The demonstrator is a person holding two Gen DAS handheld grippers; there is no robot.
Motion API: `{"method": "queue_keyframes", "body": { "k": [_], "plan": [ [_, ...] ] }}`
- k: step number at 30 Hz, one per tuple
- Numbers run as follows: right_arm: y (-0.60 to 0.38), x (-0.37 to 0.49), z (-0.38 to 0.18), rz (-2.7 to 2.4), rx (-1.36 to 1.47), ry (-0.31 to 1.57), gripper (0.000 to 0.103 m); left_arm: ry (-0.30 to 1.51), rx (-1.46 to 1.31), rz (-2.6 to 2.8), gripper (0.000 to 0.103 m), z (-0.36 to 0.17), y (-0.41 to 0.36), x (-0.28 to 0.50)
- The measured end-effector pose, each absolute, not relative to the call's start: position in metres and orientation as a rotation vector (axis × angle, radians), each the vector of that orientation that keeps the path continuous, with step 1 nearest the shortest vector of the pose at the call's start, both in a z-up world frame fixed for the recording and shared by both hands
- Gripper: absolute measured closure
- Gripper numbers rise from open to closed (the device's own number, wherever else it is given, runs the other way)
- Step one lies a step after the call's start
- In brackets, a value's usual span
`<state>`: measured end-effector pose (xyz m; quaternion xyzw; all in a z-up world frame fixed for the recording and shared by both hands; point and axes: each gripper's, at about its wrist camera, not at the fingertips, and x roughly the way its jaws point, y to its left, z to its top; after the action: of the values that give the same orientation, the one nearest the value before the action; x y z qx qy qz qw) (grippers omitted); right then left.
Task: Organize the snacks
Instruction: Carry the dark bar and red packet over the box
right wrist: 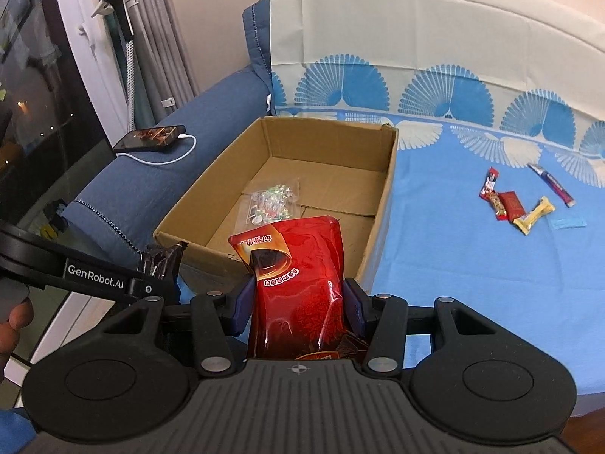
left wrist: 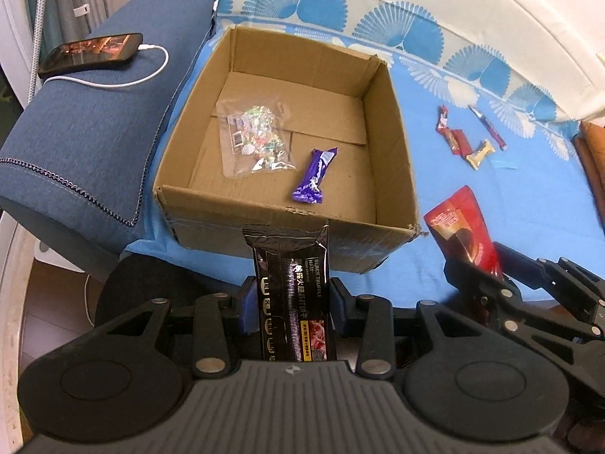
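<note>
Blue sofa armrest [left wrist: 87, 121] on the left, stitched edging along its seam. Black phone [left wrist: 90, 54] lies flat on top of it, screen lit, white charging cable [left wrist: 124, 84] plugged into its right end and looping across the fabric. Seat draped in a blue cover [right wrist: 472, 272] printed with pale fan shapes; the cream upper part runs up the backrest. Grey curtain [right wrist: 166, 34] behind the armrest. White-and-black stand with clamp [right wrist: 124, 11] beside a dark window [right wrist: 34, 113].
</note>
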<state>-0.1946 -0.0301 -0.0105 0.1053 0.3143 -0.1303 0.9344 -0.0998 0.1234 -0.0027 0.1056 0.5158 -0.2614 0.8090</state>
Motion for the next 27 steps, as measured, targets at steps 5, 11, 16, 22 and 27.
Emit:
{"method": "queue_keyframes", "body": {
  "k": [5,11,16,22,27],
  "plan": [
    [-0.027,-0.197,-0.011,-0.272,0.202,0.646,0.051,1.101,0.214,-0.557,0.059,-0.002,0.126,-0.1],
    [-0.028,-0.195,-0.011,-0.271,0.198,0.651,0.051,1.094,0.209,-0.549,0.06,0.0,0.128,-0.097],
    [-0.03,-0.193,-0.012,-0.273,0.2,0.657,0.051,1.086,0.209,-0.548,0.059,0.002,0.126,-0.093],
    [-0.031,-0.19,-0.013,-0.273,0.197,0.66,0.051,1.071,0.207,-0.542,0.059,0.005,0.125,-0.082],
    [-0.033,-0.183,-0.012,-0.271,0.189,0.662,0.051,1.059,0.208,-0.536,0.059,0.008,0.123,-0.071]
  ]
}}
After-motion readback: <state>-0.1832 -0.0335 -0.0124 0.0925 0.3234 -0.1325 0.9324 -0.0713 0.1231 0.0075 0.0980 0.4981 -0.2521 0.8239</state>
